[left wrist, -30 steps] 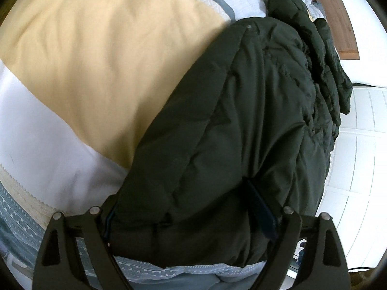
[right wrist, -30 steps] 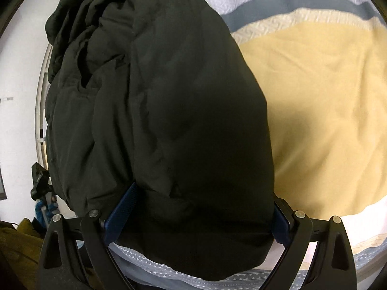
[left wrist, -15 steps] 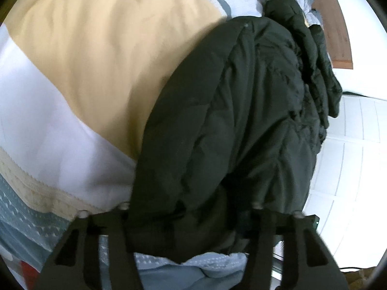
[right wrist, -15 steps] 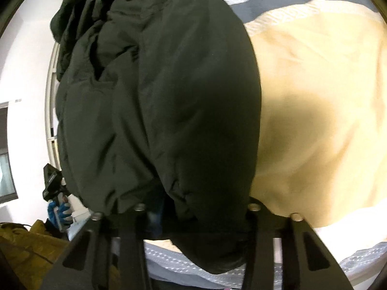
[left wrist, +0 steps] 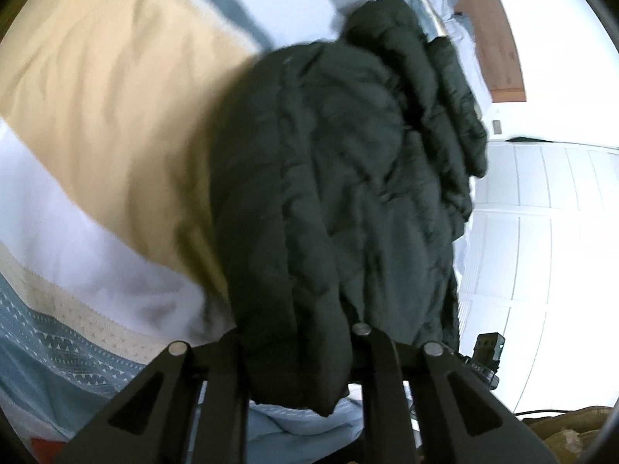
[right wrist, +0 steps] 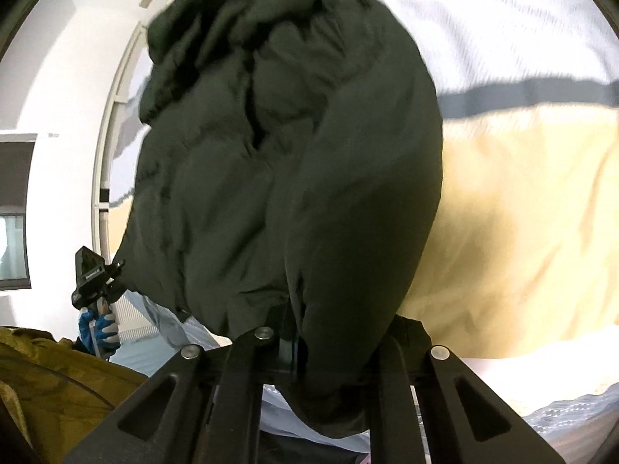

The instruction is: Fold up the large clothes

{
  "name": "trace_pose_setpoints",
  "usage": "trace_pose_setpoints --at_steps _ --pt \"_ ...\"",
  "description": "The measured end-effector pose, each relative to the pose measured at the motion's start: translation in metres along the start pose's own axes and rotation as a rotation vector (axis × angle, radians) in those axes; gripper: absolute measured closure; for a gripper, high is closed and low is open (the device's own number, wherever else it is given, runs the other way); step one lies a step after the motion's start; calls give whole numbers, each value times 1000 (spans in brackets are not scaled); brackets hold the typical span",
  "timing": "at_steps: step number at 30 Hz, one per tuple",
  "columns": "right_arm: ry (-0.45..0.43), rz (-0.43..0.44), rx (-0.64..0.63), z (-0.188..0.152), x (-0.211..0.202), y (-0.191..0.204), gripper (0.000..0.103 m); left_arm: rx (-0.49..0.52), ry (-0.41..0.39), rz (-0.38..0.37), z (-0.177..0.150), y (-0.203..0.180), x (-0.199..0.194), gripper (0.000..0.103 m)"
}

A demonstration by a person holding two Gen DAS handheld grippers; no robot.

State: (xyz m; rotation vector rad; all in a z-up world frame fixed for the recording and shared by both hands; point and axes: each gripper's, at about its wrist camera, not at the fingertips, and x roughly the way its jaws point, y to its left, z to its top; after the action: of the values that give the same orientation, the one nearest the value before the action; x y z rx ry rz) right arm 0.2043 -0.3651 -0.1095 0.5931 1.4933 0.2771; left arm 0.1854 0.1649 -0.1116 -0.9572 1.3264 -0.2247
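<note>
A dark green puffy jacket (left wrist: 340,193) lies lengthwise on the bed, its near hem bunched up. My left gripper (left wrist: 298,352) is shut on the hem's near edge. In the right wrist view the same jacket (right wrist: 290,174) fills the middle, and my right gripper (right wrist: 329,352) is shut on the hem at its other corner. Both hems are lifted a little off the bedspread. The left gripper (right wrist: 94,278), held by a blue-gloved hand, also shows at the left of the right wrist view.
The bedspread has a yellow band (left wrist: 116,116), white bands and a grey patterned border (left wrist: 58,348). A wooden headboard (left wrist: 491,38) is at the far end. White wardrobe doors (left wrist: 541,232) stand beside the bed. An olive garment (right wrist: 50,386) lies low left.
Both grippers went from open around the jacket hem to shut on it. The hem has bunched and risen, and both views have tilted and pulled back.
</note>
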Motion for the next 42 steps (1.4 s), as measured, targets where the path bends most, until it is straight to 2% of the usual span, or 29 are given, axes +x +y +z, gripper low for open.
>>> trace_pose_setpoints --at_steps 13,22,27,32,36,42 --pt "-236 32 -80 52 -90 25 93 118 -145 -114 64 -87 -47 90" --pt "-420 60 -125 112 -143 53 93 192 -258 -192 126 -150 -72 90" --pt "-503 83 -129 155 -166 65 93 222 -309 -205 170 -183 -76 90" --pt "-562 96 -124 205 -179 75 94 255 -342 -202 218 -218 -69 90" --pt "-581 108 -100 246 -179 76 94 252 -354 -177 256 -234 -49 90" --pt "-578 111 65 313 -150 49 94 185 -350 -103 322 -237 3 89"
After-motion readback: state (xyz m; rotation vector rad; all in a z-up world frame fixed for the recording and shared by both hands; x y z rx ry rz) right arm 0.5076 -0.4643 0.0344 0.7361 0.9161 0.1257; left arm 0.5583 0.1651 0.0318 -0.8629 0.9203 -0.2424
